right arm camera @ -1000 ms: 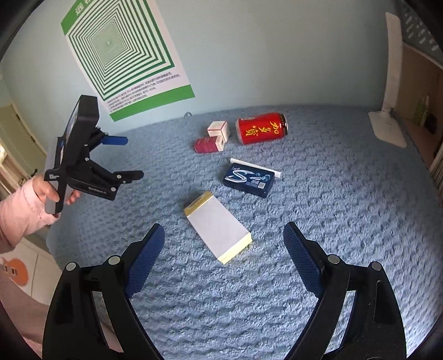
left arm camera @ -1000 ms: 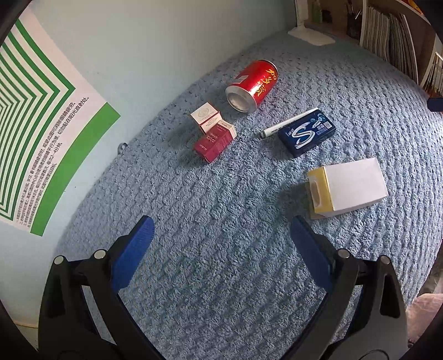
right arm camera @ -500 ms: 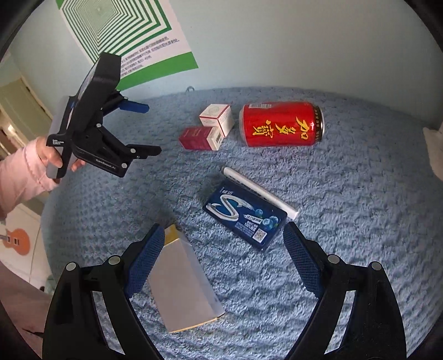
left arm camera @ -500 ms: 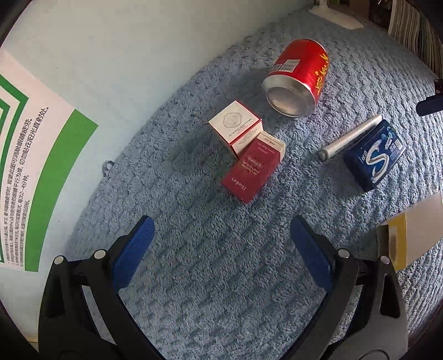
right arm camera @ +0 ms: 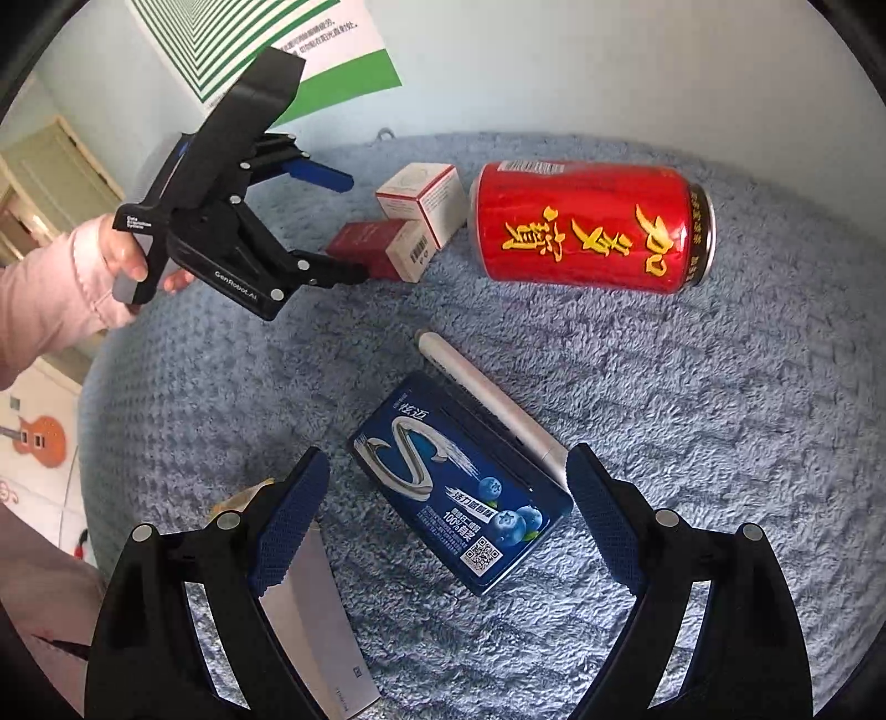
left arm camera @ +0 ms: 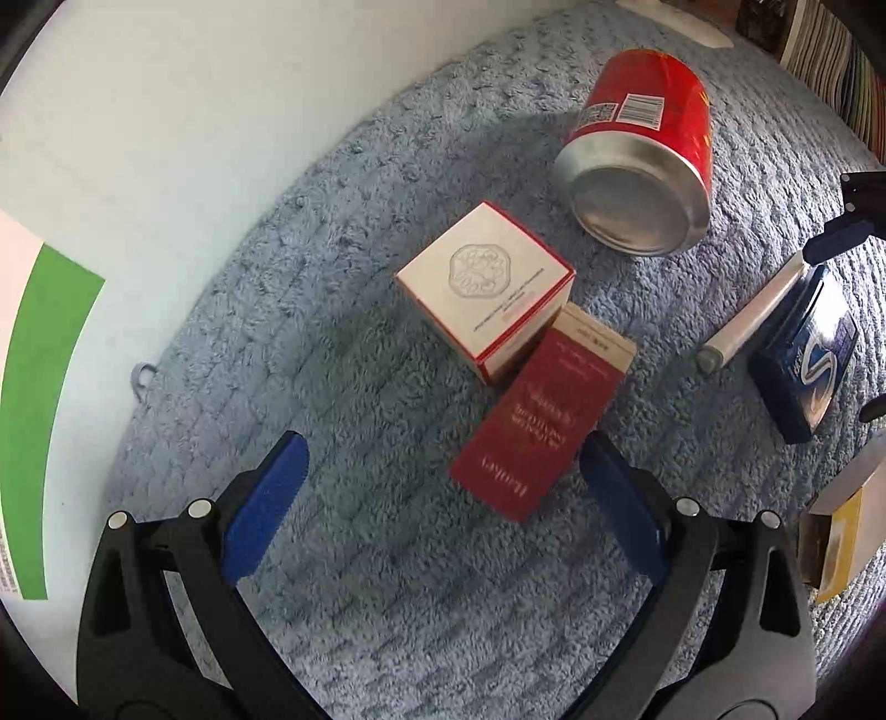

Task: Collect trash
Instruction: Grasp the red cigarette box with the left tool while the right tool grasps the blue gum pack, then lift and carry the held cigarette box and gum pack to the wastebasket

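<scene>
Inspecting scene: trash items lie loose on blue textured mat (right arm camera: 720,421), none held.

L gripper (left arm camera: 443,471): jaws spread wide, pads clear of all items. Dark red carton (left arm camera: 540,426) lies flat just ahead of it, near end between the blue fingers (left arm camera: 266,498) but closer to the right one; contact not evident. White box w/ red trim (left arm camera: 487,282) stands behind the carton, touching it. From R wrist view, L gripper (right arm camera: 346,227) is held by a hand (right arm camera: 124,255) in a pink sleeve (right arm camera: 44,299), tips beside the carton (right arm camera: 368,243).

R gripper (right arm camera: 448,487): jaws spread wide, nothing pinched. Blue gum pack (right arm camera: 459,482) lies flat between the fingers, apart from both pads. White pen (right arm camera: 487,404) lies along the pack's far edge, touching it. White-and-yellow box (right arm camera: 315,626) sits partly under the left finger; contact unclear.

Red can (right arm camera: 592,227) on its side, far side of mat, just beside the white box (right arm camera: 423,196); untouched. Green-striped poster (right arm camera: 288,39) on wall behind.
</scene>
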Tool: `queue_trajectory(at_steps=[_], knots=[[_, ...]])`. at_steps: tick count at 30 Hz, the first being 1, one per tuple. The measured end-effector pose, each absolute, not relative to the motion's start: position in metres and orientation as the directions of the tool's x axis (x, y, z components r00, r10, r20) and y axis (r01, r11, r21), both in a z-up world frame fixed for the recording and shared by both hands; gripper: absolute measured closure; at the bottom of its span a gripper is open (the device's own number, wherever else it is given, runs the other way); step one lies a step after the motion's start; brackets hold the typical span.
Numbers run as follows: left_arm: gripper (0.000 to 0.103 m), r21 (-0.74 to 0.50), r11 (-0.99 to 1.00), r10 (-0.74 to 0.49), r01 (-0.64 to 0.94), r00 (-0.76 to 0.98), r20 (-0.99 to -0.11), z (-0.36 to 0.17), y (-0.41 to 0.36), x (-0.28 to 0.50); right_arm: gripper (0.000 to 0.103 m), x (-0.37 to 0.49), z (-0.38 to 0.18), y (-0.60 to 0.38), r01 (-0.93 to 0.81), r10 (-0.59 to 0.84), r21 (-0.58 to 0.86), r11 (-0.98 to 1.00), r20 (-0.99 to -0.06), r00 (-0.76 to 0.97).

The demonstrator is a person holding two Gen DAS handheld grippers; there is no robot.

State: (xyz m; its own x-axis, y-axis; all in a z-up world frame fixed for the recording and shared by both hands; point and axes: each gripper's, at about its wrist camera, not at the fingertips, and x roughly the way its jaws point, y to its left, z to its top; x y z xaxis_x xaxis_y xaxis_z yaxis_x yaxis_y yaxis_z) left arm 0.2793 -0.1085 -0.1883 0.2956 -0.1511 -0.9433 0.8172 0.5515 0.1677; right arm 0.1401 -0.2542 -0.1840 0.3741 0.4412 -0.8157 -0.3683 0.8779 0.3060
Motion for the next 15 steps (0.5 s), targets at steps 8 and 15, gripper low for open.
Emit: queue_trajectory(at_steps=[8, 15], knots=[[0.039, 0.136, 0.517, -0.181, 0.845, 0.264, -0.947, -0.193, -0.123, 0.273, 0.048, 0.131, -0.192, -0.254, -0.392, 0.452, 0.313, 0.865, -0.826, 0.338], [0.066, 0.153, 0.493, -0.182, 0.856, 0.274, -0.944, -0.189, -0.129, 0.243, 0.046, 0.13, -0.198, -0.242, -0.39, 0.46, 0.325, 0.862, -0.826, 0.327]])
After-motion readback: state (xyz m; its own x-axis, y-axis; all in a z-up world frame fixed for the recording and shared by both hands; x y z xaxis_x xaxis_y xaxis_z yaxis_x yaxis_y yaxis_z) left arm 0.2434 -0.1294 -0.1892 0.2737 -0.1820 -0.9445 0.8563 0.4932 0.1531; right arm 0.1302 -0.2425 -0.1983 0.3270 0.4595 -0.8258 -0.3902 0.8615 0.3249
